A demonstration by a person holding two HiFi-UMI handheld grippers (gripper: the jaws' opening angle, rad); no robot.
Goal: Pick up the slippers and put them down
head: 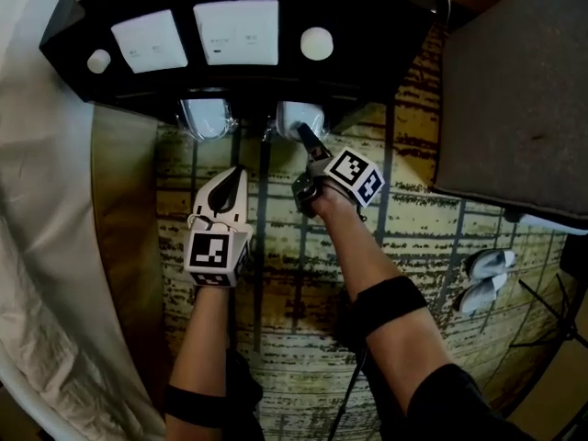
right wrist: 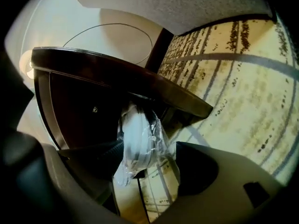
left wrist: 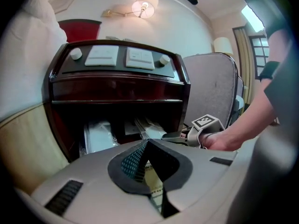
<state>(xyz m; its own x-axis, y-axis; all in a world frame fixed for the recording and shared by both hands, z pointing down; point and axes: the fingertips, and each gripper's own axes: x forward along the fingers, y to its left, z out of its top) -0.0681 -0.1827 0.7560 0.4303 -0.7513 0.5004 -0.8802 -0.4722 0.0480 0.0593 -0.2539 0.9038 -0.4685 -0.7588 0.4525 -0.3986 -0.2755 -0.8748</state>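
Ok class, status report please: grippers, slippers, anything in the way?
Left hand-held gripper shut, empty. Right hand-held gripper open around bagged slippers under nightstand. No obstruction seen.

1. Your left gripper [head: 237,175] and right gripper [head: 310,143] are pale grey with black jaw linings.
2. Each marker cube [head: 209,251] carries black squares on white.
3. The wrapped slippers [right wrist: 135,139] are white under clear, glossy plastic.
4. The nightstand [head: 367,26] is dark brown, nearly black and shiny; its switch plates [head: 237,32] and round knobs [head: 316,43] are white.
5. The carpet [head: 294,274] is cream-yellow, crossed by dark, streaky lines in a grid.
6. The chair [head: 514,90] is speckled grey.
7. The loose slippers [head: 487,278] on the carpet are white.
8. Your sleeves [head: 390,303] are black; the bedsheet [head: 46,246] is off-white.
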